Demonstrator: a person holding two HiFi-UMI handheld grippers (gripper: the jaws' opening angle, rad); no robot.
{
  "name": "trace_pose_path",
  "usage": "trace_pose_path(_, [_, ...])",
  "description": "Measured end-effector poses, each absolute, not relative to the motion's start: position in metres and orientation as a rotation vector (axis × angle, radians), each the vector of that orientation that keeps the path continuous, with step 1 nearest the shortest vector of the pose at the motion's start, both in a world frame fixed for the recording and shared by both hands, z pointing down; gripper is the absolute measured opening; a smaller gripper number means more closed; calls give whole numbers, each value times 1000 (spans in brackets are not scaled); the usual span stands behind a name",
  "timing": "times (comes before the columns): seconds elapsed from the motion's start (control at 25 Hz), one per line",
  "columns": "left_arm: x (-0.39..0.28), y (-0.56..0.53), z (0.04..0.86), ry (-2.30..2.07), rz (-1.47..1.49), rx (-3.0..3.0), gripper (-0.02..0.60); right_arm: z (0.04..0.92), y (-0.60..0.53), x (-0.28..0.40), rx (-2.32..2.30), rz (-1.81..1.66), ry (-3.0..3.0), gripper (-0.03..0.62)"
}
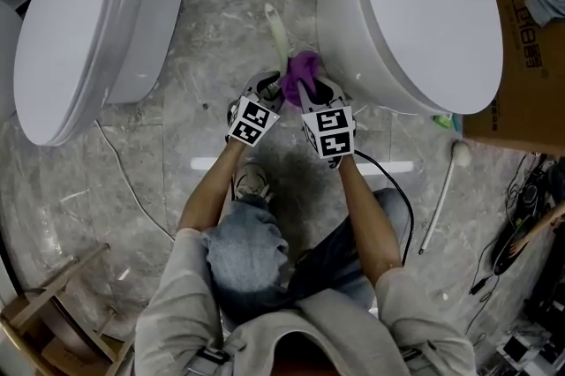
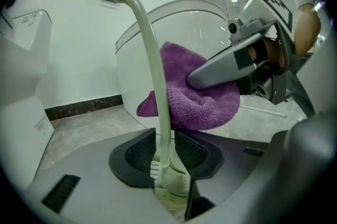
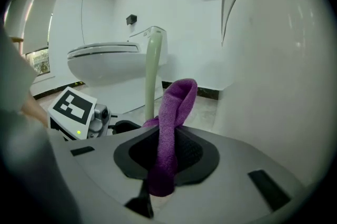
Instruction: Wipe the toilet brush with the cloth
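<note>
Head view: you're crouched over the floor [image 1: 177, 145] between two toilets. Both claws meet out front. Left claw [image 1: 267, 87] carries the toilet brush [image 1: 277, 34] with its handle pointing away from you. Right claw [image 1: 315, 87] brings the purple cloth [image 1: 303, 65] against the handle, close above the left claw. One claw steadies, the other wipes. Sensible split.

Left gripper view: the left claw [image 2: 166, 153] is clenched on the brush's neck, just above the bristle head, so nearly the whole handle [image 2: 150, 60] stands free for wiping. The cloth [image 2: 202, 104] is bunched on the handle's right side and looks to be touching it low down. One finger [image 2: 226, 68] of the right claw lies over the cloth.

Right gripper view: the right claw [image 3: 166, 160] is clamped on the cloth's [image 3: 172, 112] lower end. The free end loops up and folds over, just beside the handle [image 3: 152, 70]. That loop gives you a soft pad to drag along it.

My read: the wipe is near the bottom of the handle and most of its length looks undone. Keep the left grip firm, or the brush may twist.
</note>
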State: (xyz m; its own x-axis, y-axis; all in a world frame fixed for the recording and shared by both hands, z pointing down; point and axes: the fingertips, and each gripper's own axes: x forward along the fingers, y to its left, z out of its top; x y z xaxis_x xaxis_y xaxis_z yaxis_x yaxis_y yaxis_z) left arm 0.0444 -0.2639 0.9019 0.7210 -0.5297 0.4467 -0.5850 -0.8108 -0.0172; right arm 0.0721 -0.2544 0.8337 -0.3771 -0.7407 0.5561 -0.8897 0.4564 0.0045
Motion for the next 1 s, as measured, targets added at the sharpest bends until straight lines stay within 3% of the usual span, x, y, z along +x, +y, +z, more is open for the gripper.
trace_pose_path(0.16, [35, -265, 879, -955, 518, 2775, 208, 806, -255, 81, 1420, 353, -2260, 75])
trace_pose_path(0.48, [-38, -259, 824, -1246, 209, 2601, 221, 782, -248, 92, 1524, 369, -2327, 75])
trace_pose_path(0.52, [-49, -260, 817, -1286, 187, 2585, 212, 778, -247, 92, 1534, 366, -2336, 75])
trace_pose_path(0.6, [-68, -263, 803, -1348, 162, 2573, 87, 771, -247, 92, 1554, 368, -2360, 75])
trace_pose_path(0.68, [-77, -264, 789, -1379, 160, 2576, 29, 762, -247, 92, 1571, 363, -2378, 75])
trace_pose_path(1.0, [-91, -261, 725, -1403, 212, 2554, 18, 701, -239, 79, 1547, 299, -2385, 75])
